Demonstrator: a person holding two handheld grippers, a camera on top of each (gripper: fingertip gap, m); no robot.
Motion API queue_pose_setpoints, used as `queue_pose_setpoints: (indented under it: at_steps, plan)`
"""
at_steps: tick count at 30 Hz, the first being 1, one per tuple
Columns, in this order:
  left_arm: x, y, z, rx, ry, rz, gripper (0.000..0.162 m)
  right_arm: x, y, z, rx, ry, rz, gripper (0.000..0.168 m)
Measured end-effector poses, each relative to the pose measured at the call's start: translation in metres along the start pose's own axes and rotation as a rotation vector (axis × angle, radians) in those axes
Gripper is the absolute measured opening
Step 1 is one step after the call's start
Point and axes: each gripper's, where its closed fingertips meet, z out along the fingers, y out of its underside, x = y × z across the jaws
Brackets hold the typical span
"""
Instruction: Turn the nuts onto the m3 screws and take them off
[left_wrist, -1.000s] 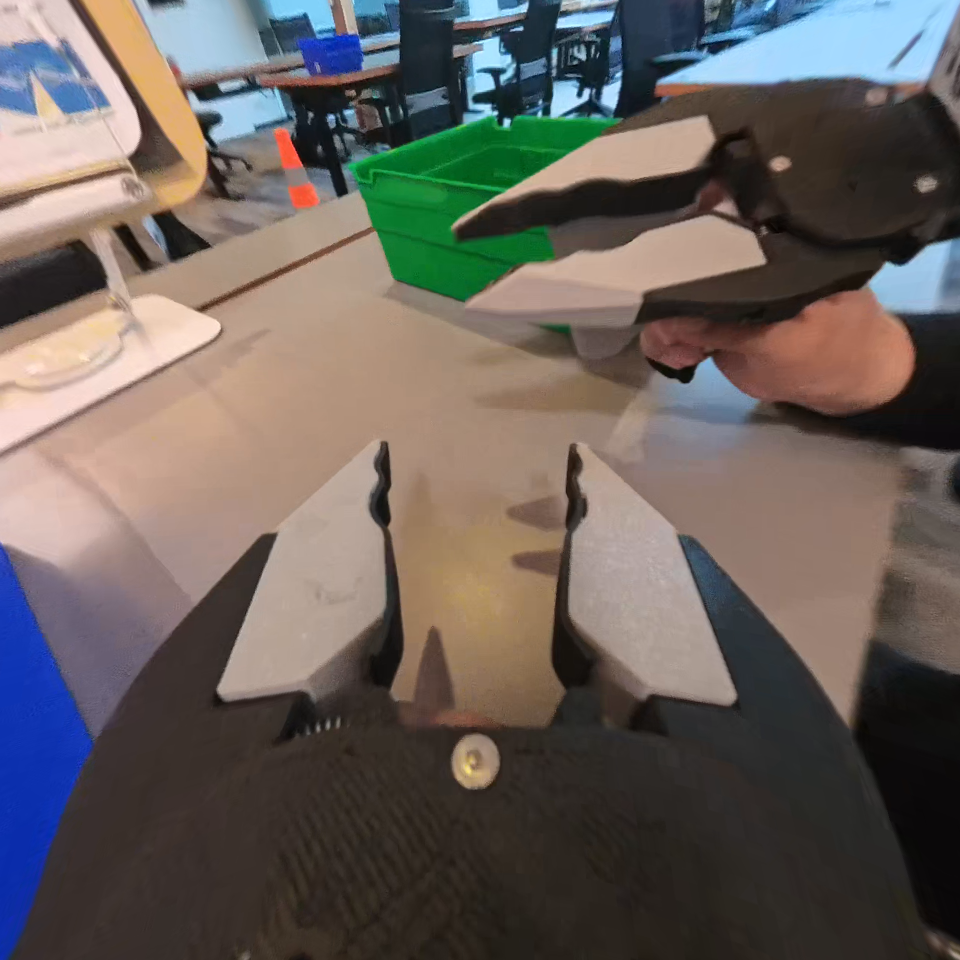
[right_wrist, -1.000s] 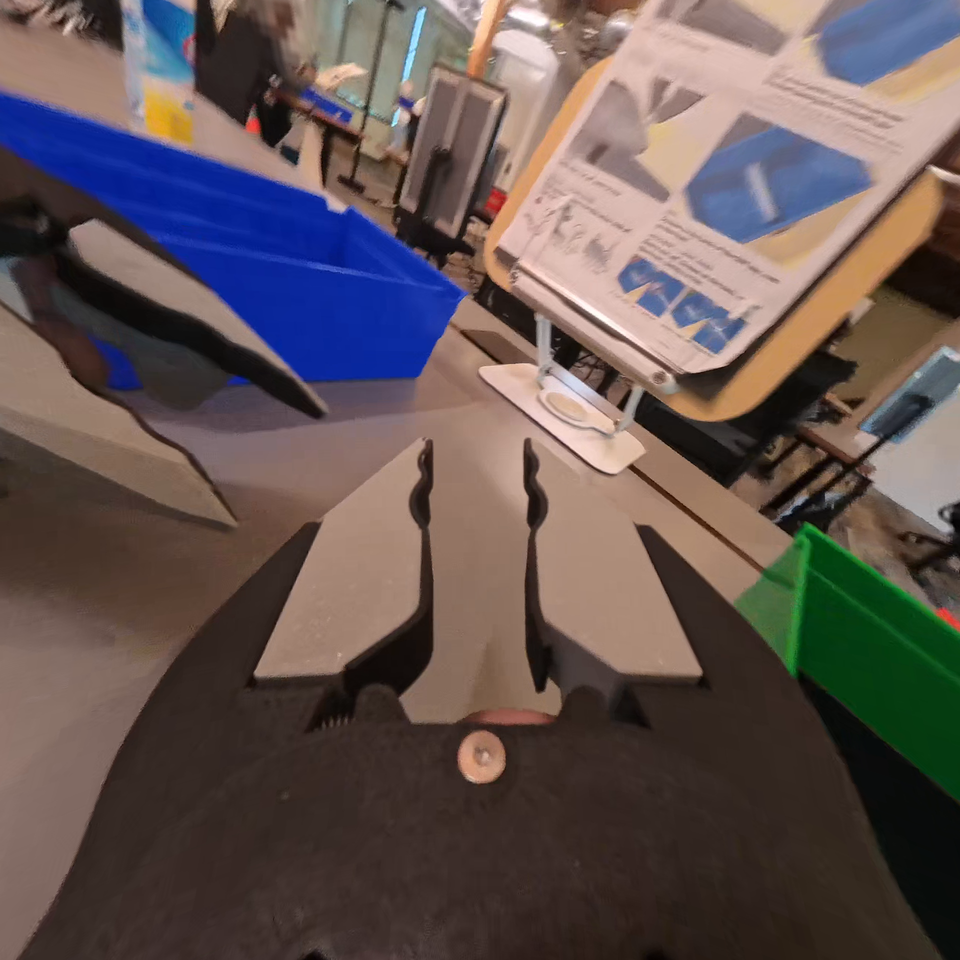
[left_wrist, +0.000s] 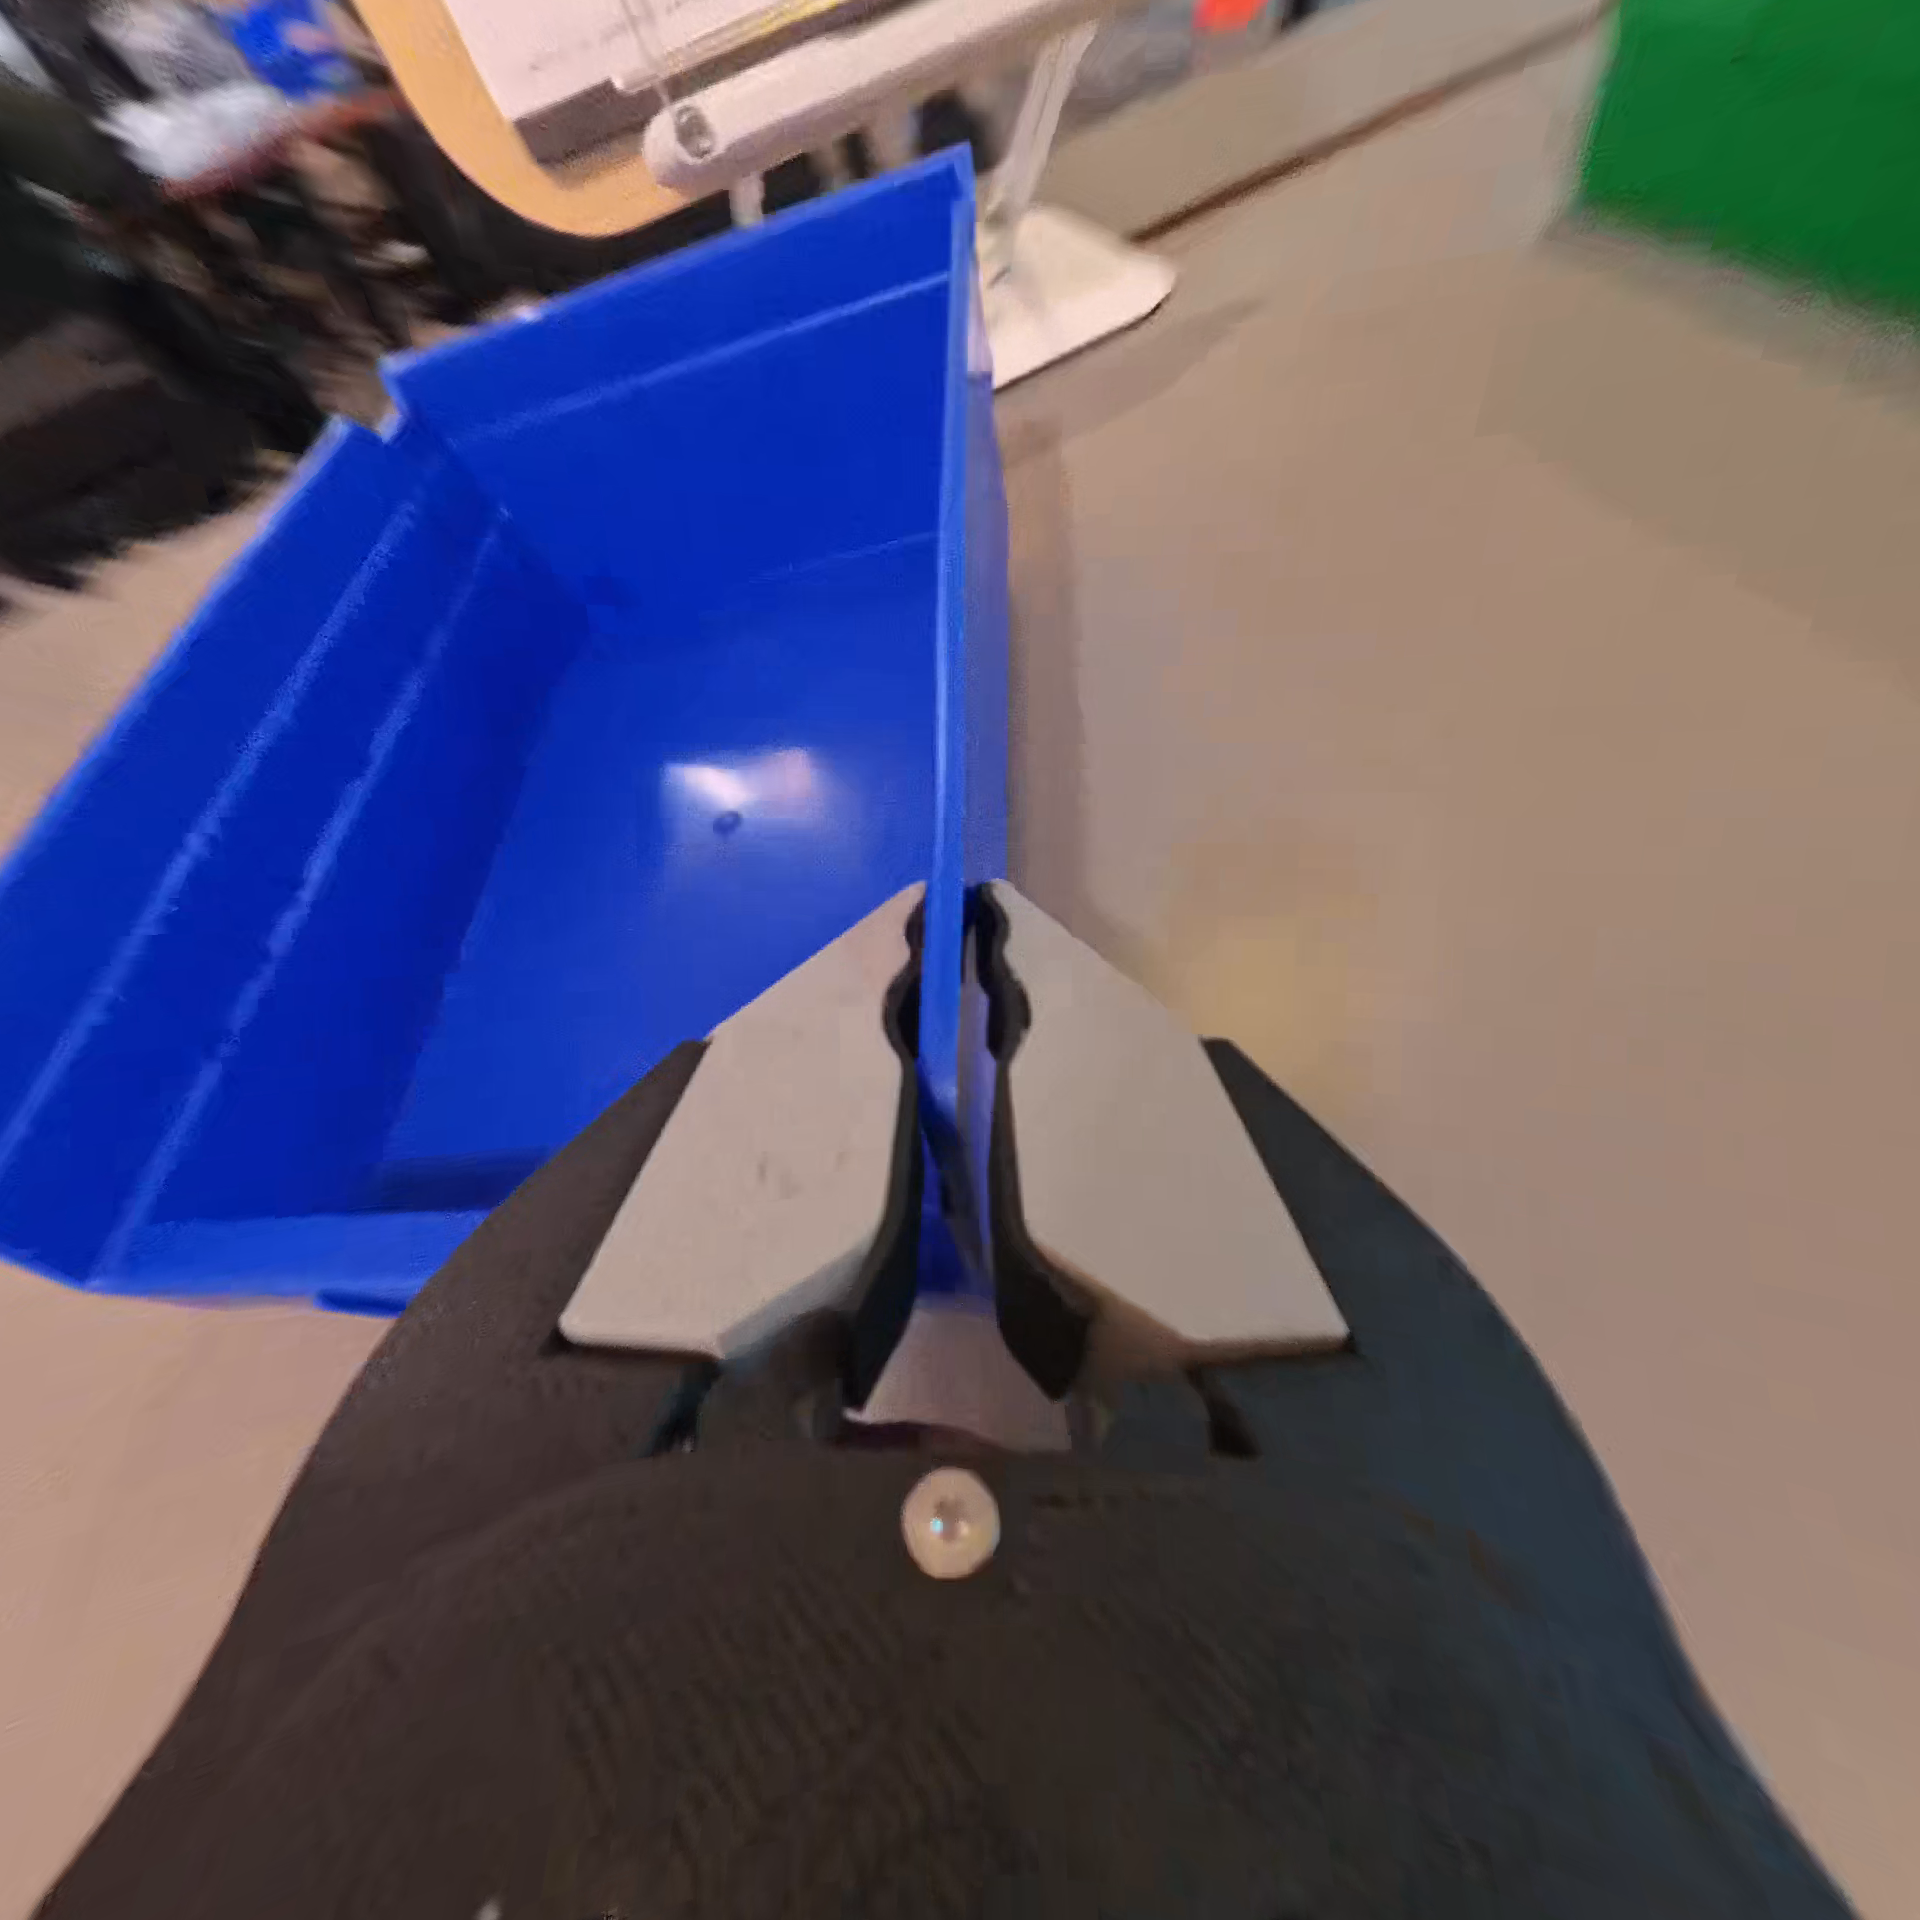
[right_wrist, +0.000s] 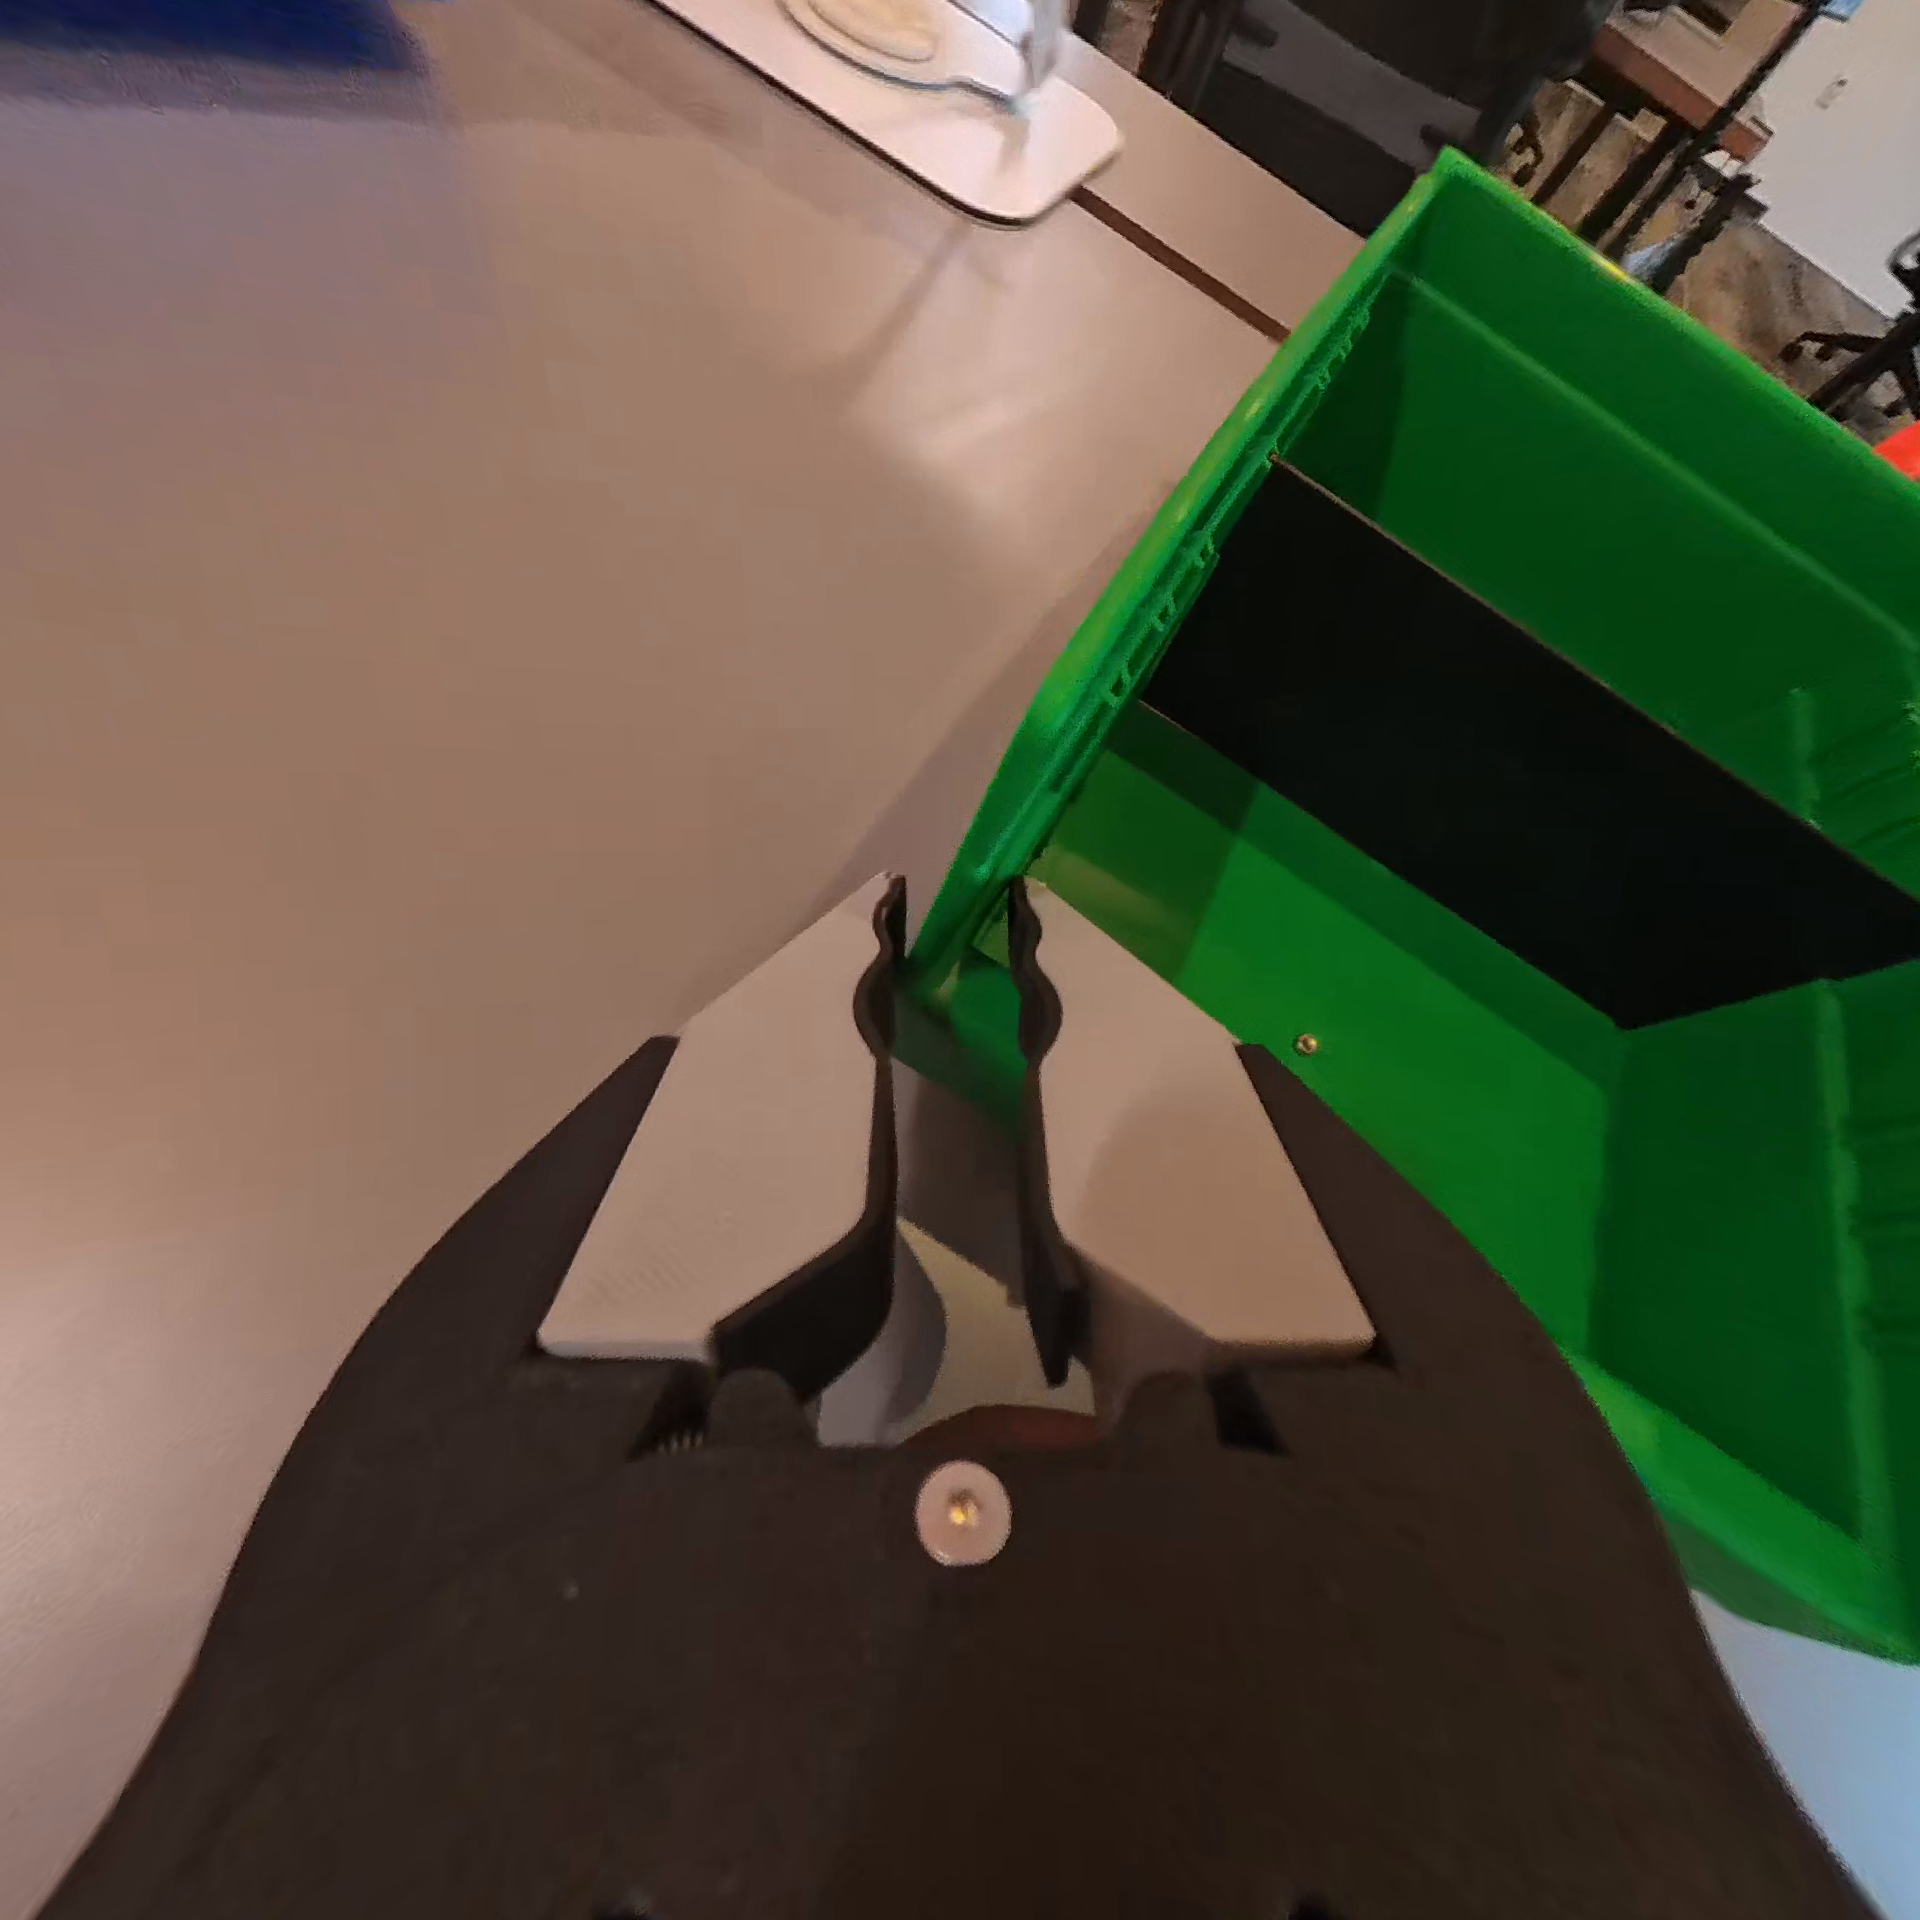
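Open-plan office or lab workroom. Wide grey table (right_wrist: 520, 623) with a seam line. Plastic parts bins on it: blue bin (left_wrist: 644, 582) at the left tongs (left_wrist: 948, 904), green bin (right_wrist: 1558, 1039) with a black divider at the right tongs (right_wrist: 954, 894). Document stand beyond both tongs: white base (right_wrist: 997, 135) on the table, tan board (left_wrist: 499, 156) above the blue bin. Farther off, past the green bin: more desks, dark chair legs, carpeted floor. Background left of the blue bin blurred.
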Motion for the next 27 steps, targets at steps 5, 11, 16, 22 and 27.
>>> queue_pose_setpoints:
  at_steps: [5, 11, 16, 22, 27]
  plan:
    - [-0.019, -0.034, -0.049, 0.194, 0.089, -0.161, 0.004, -0.063, -0.022, -0.002, 0.013, -0.107, -0.016, 0.019]
    - [-0.046, -0.062, -0.118, 0.296, 0.041, -0.164, 0.004, -0.176, -0.071, 0.008, 0.033, -0.261, -0.016, 0.02]
    - [-0.058, -0.074, -0.167, 0.339, -0.001, -0.156, 0.004, -0.289, -0.131, 0.035, 0.023, -0.381, -0.076, 0.023]
    - [-0.078, -0.082, -0.203, 0.362, -0.104, -0.148, 0.004, -0.409, -0.209, 0.063, 0.112, -0.58, 0.067, 0.029]
    - [-0.085, -0.088, -0.216, 0.375, -0.138, -0.127, 0.004, -0.426, -0.23, 0.025, 0.241, -0.694, 0.03, 0.031]
